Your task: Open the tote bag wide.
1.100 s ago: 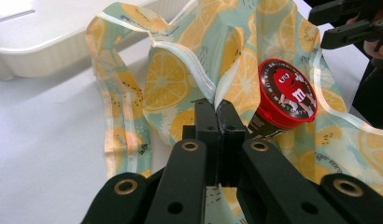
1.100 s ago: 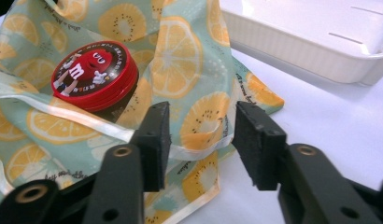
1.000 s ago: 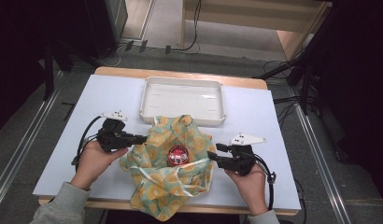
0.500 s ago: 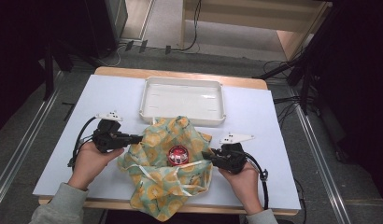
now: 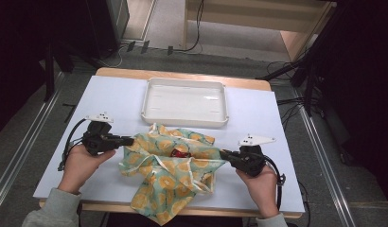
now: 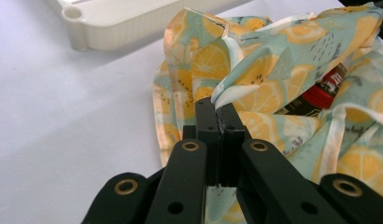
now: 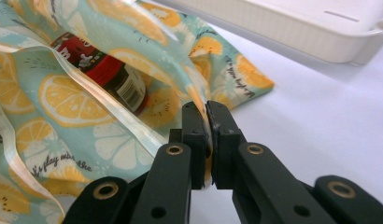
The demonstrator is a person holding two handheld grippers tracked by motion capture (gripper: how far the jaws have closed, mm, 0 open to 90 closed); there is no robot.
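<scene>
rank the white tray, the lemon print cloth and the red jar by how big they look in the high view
1. lemon print cloth, though it is crumpled and close in spread to the tray, so this is unsure
2. white tray
3. red jar, mostly hidden by cloth

The high view looks from above my side of the table [image 5: 116,99], facing forward and down, far enough back to take in the whole tabletop, my forearms and the floor beyond. The left gripper view rides low on my left gripper [image 6: 216,108], close to the tabletop, looking rightwards along its jaws into the lemon-print cloth [image 6: 273,65]. The right gripper view sits equally low on my right gripper [image 7: 207,110], facing left. All three share the cloth, the red can [image 7: 94,58] and the white tray [image 5: 185,101] at the far side.
</scene>
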